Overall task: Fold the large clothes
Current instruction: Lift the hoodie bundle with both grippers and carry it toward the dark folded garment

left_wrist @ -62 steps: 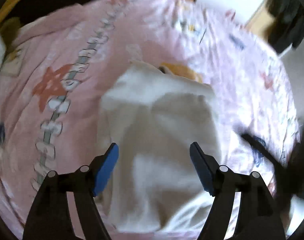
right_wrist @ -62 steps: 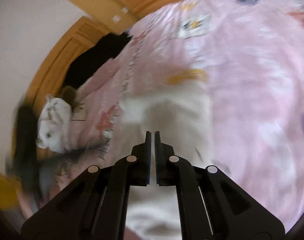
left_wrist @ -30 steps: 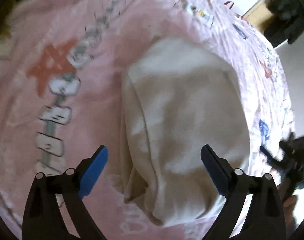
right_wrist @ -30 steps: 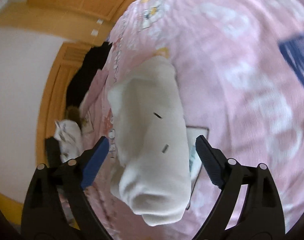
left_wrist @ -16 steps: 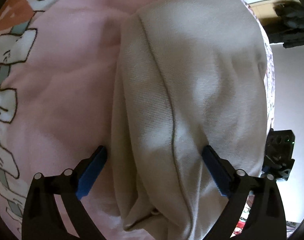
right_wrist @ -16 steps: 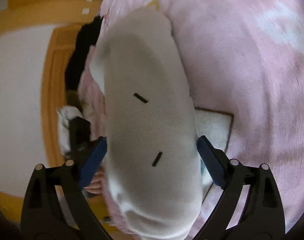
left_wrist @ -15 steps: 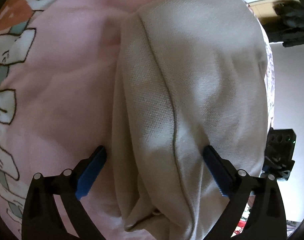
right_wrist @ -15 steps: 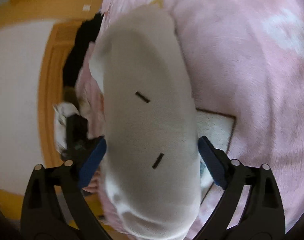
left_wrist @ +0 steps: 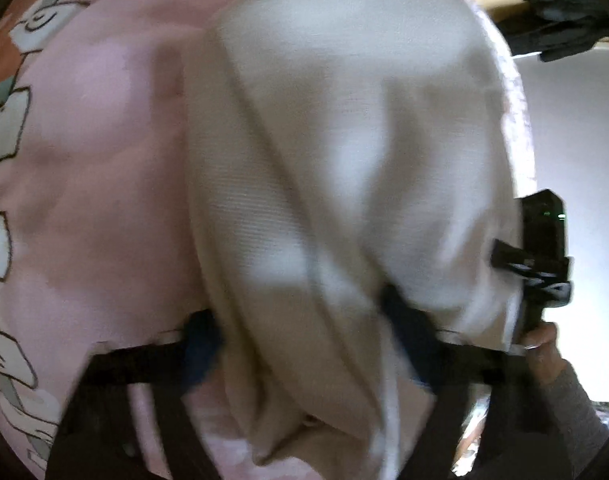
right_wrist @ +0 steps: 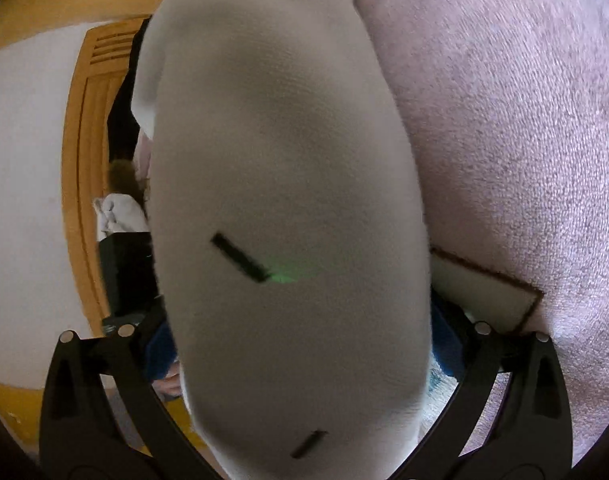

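**Both claws straddle the folded cream garment on the pink bedspread**

At the far left of the left wrist view, the pink bedspread (left_wrist: 96, 184) shows a printed chain of pale tiles and a coral patch. Lying on it, filling the middle, is the folded cream garment (left_wrist: 344, 152) — a thick bundle with a seam running down its length and its near end bunched between the fingers. The left gripper (left_wrist: 304, 344) is blurred; its blue pads sit on either side of the bundle and press into the cloth, one at the left edge, one indenting the right half, so the claw looks part-way closed around the fabric, though the blur keeps me from telling whether it truly holds it. Further right, the other gripper's black body (left_wrist: 544, 256) pokes out beside the garment, with the person's hand (left_wrist: 544, 348) on it, and dark clothes (left_wrist: 560, 12) hang by the wall behind.

In the right wrist view, a wooden headboard (right_wrist: 80, 168) and a white plush toy (right_wrist: 120, 212) sit at left. The garment (right_wrist: 280, 184) — with two short dark marks on it — fills the centre. The right gripper (right_wrist: 300, 344) stands wide, its blue pads at the bundle's two flanks, not squeezing. Pink bedspread (right_wrist: 524, 140) fills the right
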Demonstrator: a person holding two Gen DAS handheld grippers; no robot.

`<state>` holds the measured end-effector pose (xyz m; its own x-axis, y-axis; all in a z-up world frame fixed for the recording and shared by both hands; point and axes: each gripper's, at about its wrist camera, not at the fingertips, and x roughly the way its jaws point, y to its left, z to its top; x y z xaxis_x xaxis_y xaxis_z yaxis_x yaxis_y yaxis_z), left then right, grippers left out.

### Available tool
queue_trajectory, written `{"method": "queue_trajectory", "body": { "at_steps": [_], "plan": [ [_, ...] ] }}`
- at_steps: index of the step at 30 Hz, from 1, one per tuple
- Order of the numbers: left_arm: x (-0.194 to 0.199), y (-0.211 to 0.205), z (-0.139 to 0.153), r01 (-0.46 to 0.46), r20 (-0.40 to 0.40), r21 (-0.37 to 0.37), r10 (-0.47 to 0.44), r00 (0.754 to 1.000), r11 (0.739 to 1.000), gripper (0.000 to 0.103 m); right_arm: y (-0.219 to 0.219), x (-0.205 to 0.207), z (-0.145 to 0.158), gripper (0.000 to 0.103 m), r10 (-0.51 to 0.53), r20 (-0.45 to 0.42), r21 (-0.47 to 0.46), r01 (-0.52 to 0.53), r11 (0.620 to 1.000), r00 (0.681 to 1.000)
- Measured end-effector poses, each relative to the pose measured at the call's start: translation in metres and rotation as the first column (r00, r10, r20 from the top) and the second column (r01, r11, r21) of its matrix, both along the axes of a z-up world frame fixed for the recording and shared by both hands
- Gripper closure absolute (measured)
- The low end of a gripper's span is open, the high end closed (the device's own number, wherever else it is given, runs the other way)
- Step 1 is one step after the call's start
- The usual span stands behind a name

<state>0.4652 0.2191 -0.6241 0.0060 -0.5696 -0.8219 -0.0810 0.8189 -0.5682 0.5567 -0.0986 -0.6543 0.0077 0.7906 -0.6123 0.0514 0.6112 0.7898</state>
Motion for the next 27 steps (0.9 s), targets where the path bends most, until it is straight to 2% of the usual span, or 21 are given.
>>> {"method": "queue_trajectory", "body": {
  "at_steps": [2,4,7,9,15,20,23,27],
  "plan": [
    [-0.003,-0.005,0.005,0.013,0.013,0.024,-0.013,1.000,1.000,0.054,0.004,-0.006,0.009,0.009,0.008,0.047,-0.043,-0.006,0.999,0.999],
    [-0.006,-0.007,0.006,0.002,0.020,0.035,-0.003,1.000,0.999,0.055,0.003,-0.011,0.015,0.016,-0.017,0.068,-0.041,0.020,0.999,0.998],
    [-0.012,-0.011,0.012,-0.010,0.030,0.046,0.009,1.000,0.999,0.059,0.001,-0.019,0.028,0.024,-0.048,0.083,-0.004,0.048,0.999,0.995],
    [-0.019,-0.024,0.024,0.016,0.064,0.073,-0.021,0.998,0.997,0.065,-0.002,-0.023,0.033,0.027,-0.059,0.090,0.040,0.056,0.998,0.994],
    [-0.030,-0.038,0.052,0.052,0.084,0.088,-0.059,0.995,0.995,0.074,0.007,-0.039,0.059,0.029,-0.069,0.128,0.112,0.054,0.992,0.989],
    [-0.049,-0.050,0.098,0.075,0.155,0.148,-0.099,0.983,0.986,0.079,0.016,-0.051,0.086,0.030,-0.106,0.107,0.204,0.083,0.975,0.989],
    [-0.059,-0.047,0.129,0.061,0.165,0.131,-0.082,0.983,0.990,0.079,0.010,-0.061,0.105,0.031,-0.134,0.067,0.240,0.114,0.964,0.989],
    [-0.078,-0.047,0.182,0.066,0.175,0.101,-0.083,0.981,0.993,0.079,0.008,-0.081,0.160,0.031,-0.172,0.054,0.250,0.153,0.956,0.984]
  ]
}}
